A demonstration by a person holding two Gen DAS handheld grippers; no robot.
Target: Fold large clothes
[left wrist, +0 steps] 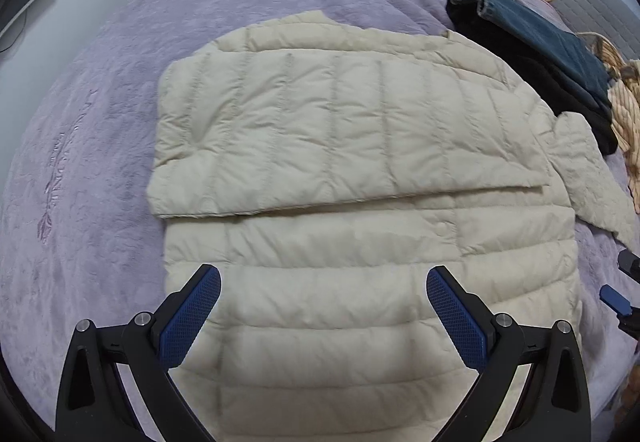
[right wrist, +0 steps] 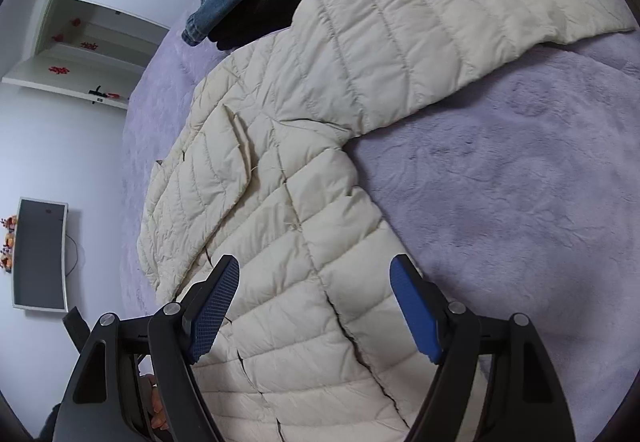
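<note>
A purple bedspread point(left wrist: 100, 122) carries the cream quilted jacket point(left wrist: 340, 170), one sleeve folded across its body, the other stretched sideways. Folded jeans point(left wrist: 540, 38) lie just beyond it. The left gripper point(left wrist: 323, 316) and right gripper point(right wrist: 316, 306) hover above the jacket, jaws wide, holding nothing.

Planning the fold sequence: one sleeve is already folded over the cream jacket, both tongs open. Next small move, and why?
Probably take the right tongs to the unfolded sleeve and grip near its cuff. That sleeve lies stretched out on the purple bedspread, while the other sleeve is folded across the jacket. Both tongs, left included, hold nothing.
</note>
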